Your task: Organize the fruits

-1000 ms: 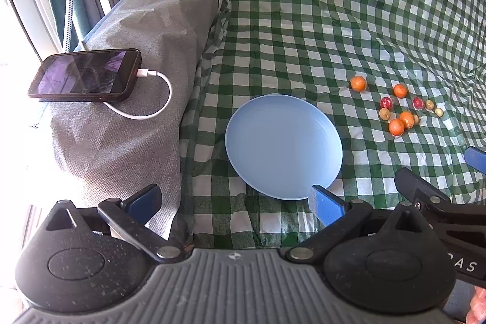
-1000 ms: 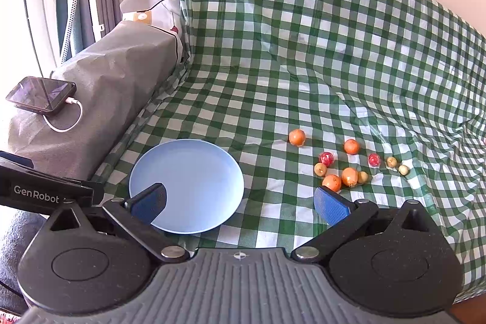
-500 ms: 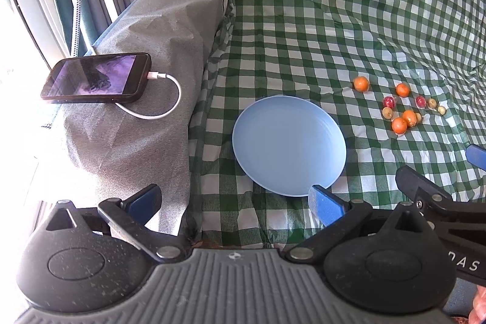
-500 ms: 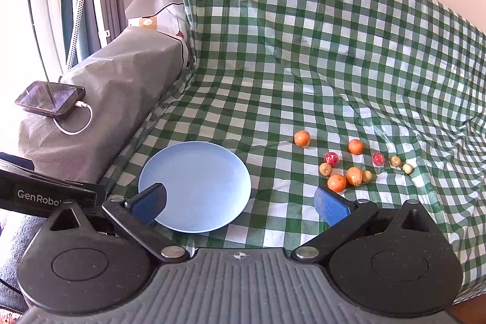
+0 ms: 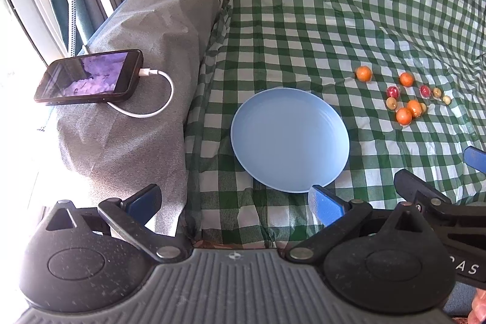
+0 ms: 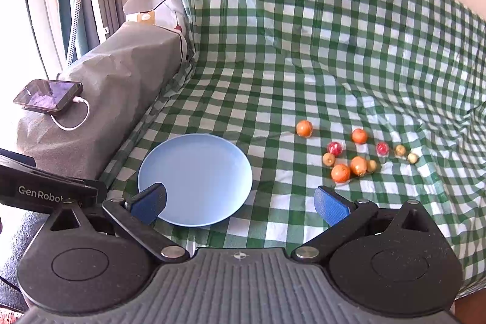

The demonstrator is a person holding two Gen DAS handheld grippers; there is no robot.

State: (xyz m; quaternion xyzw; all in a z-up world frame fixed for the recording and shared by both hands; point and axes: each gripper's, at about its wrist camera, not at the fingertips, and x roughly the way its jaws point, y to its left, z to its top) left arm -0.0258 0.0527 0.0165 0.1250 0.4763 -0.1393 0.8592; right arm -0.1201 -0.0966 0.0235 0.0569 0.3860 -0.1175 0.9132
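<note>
Ahead of the right gripper, whose fingers are spread wide and empty like the left gripper's, the blue plate sits bare while every small fruit lies beyond the right finger, so nothing is sorted yet.

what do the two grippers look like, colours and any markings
Both match: left gripper and right gripper have black linkage arms with silver pivots, blue finger pads, round black side discs and a ribbed grey body. The left one's side reads "GenRobot" in white.

Bright daylight from blown-out left window, soft shadows, sharp focus, fisheye-curved edges
</note>
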